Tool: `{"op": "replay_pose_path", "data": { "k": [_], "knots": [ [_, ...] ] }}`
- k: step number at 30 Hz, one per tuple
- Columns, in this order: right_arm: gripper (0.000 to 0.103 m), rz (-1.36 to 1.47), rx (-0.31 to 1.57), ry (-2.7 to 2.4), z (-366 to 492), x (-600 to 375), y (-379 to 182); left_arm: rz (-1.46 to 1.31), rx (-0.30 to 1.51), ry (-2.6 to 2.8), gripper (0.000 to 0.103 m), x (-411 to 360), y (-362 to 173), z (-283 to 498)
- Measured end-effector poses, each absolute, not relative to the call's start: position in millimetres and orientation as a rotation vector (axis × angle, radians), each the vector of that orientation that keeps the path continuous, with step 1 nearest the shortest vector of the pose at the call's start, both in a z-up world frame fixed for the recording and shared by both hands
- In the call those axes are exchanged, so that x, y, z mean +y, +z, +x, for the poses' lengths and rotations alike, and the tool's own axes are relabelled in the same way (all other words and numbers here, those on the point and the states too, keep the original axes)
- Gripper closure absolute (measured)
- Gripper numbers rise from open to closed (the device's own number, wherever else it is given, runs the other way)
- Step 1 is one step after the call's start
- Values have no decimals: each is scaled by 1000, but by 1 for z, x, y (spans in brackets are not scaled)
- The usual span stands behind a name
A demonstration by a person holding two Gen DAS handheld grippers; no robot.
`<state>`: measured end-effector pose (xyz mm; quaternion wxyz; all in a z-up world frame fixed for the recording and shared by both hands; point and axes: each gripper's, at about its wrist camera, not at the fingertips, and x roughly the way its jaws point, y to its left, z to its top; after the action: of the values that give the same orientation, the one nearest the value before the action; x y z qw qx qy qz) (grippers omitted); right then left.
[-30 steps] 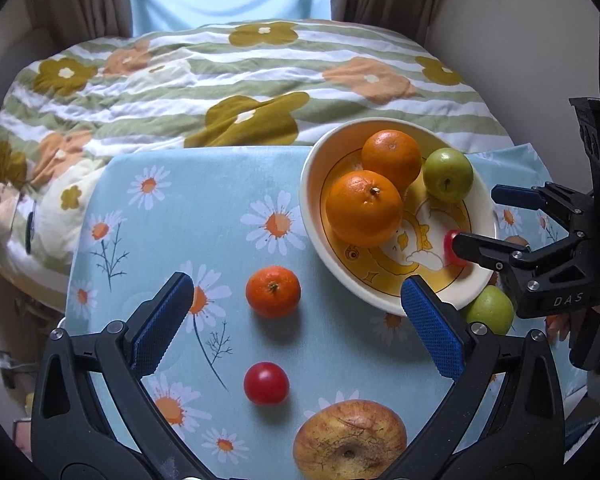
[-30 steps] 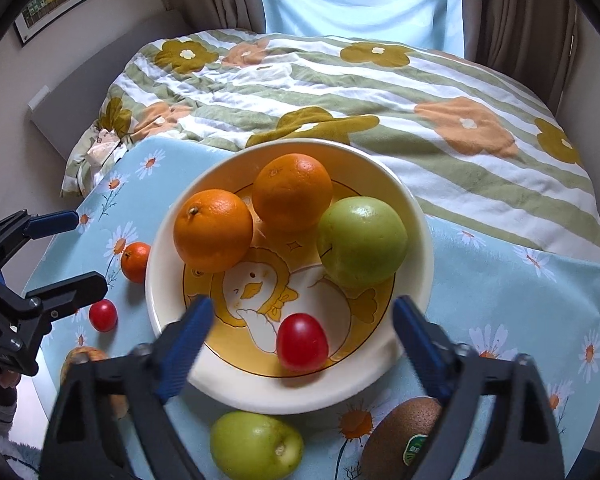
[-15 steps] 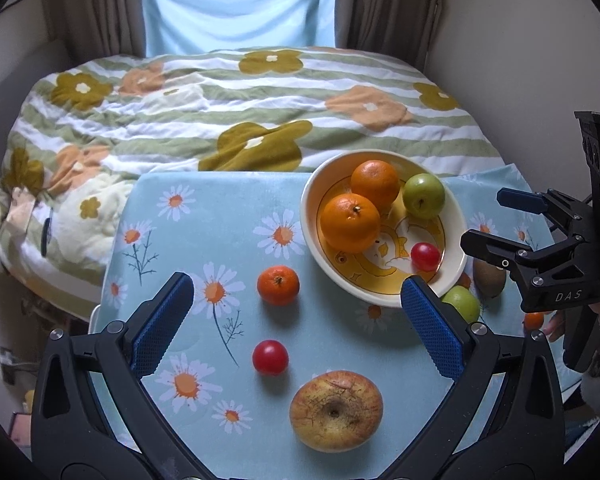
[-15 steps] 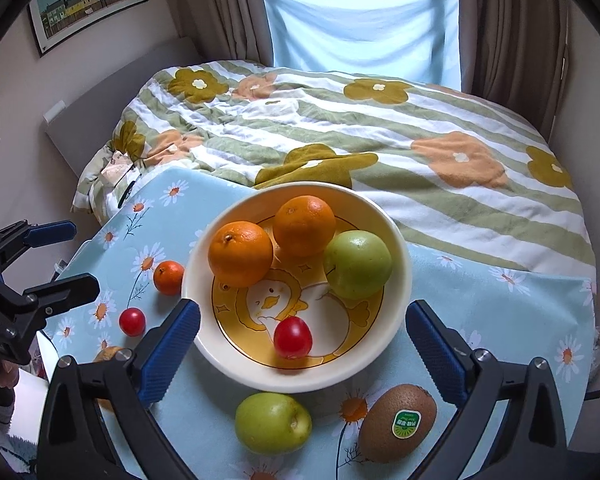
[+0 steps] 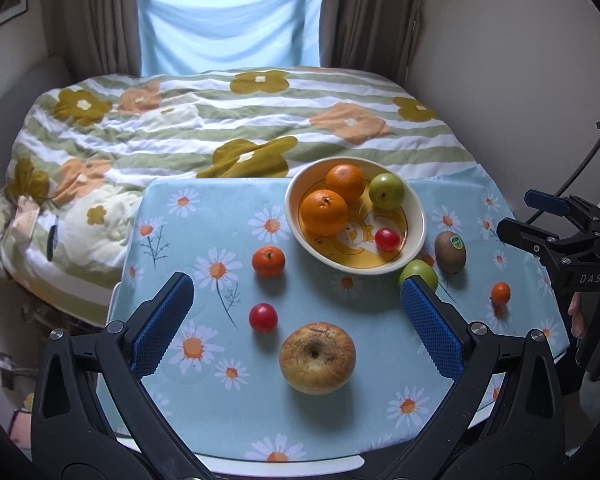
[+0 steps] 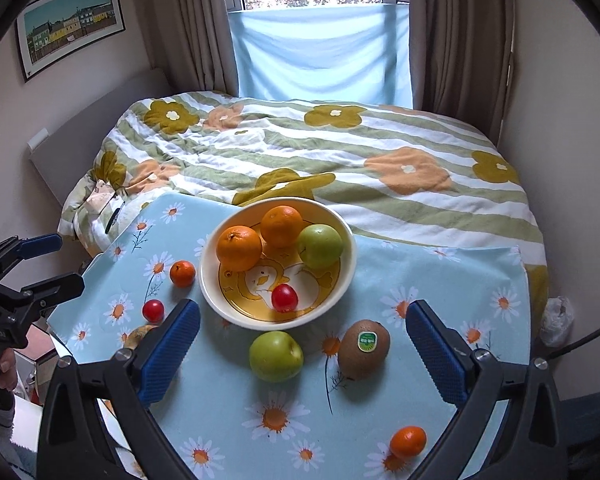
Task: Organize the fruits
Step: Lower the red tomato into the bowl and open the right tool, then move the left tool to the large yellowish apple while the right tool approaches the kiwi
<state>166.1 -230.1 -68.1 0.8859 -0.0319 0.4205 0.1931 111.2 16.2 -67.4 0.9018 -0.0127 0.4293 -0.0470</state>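
Both tools have pulled back and up from the bowl (image 6: 342, 280) over the last second, so much more of the tabletop (image 5: 204, 240) shows in each wrist view. The small red fruit (image 6: 285, 298) that sat right in front of the right tool (image 6: 302, 354) a second ago stays in the bowl, alongside two oranges (image 6: 239, 248) and a green apple (image 6: 320, 245).

The right tool is wide open and grips nothing. The left tool (image 5: 296, 328) is just as wide open and also empty. That retreat suggests one drop-off is finished and the next pick is being chosen.

Six fruits lie loose on the cloth. On the left side are a small orange (image 5: 268, 261), a second small red fruit (image 5: 263, 317) and a big russet apple (image 5: 317, 358) nearest the left tool. On the right side, a second green apple (image 6: 276, 356) and a kiwi (image 6: 364, 343) sit just beside the bowl, with another tiny orange (image 6: 408, 442) near the front edge.

Judging by the layout, the task is under halfway done, with room left in the bowl.
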Motion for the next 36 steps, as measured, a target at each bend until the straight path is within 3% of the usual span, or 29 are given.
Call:
{"op": "replay_pose_path", "data": {
  "k": [12,32,36],
  "knots": [
    [0,-133,935,403,141,-255,-89,-31,946,-98,0,-6,-105,84],
    [0,-296,1011,571,193,-276,-173,-202,1037,109,1,-17,-190,109],
    [1,-316,1020,605,202,-275,-182,-207,1047,140,7,-18,-197,111]
  ]
}}
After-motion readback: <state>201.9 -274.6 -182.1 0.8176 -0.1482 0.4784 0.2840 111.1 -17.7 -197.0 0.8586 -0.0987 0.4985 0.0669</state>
